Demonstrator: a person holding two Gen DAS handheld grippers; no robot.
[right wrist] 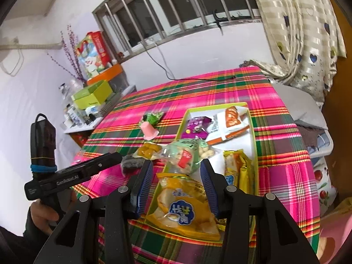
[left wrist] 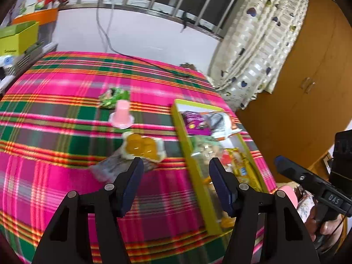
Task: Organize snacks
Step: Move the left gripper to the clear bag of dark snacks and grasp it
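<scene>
Gaping, both: right hand-held gripper (right wrist: 177, 181) straddles yellow bag (right wrist: 183, 206) (left hand-held gripper (left wrist: 176, 171) unladen).

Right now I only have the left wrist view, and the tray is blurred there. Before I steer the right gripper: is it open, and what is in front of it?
Observer: The right gripper is open. A yellow bag is framed between its fingers, at the near end of the green tray.
Operator: Is anything sticking out of the tray?
Observer: A pale green packet of white pieces appears to overlap the tray's left rim.
Operator: And the far end?
Observer: A purple packet lies beside an orange-and-white packet, both inside the tray.
</scene>
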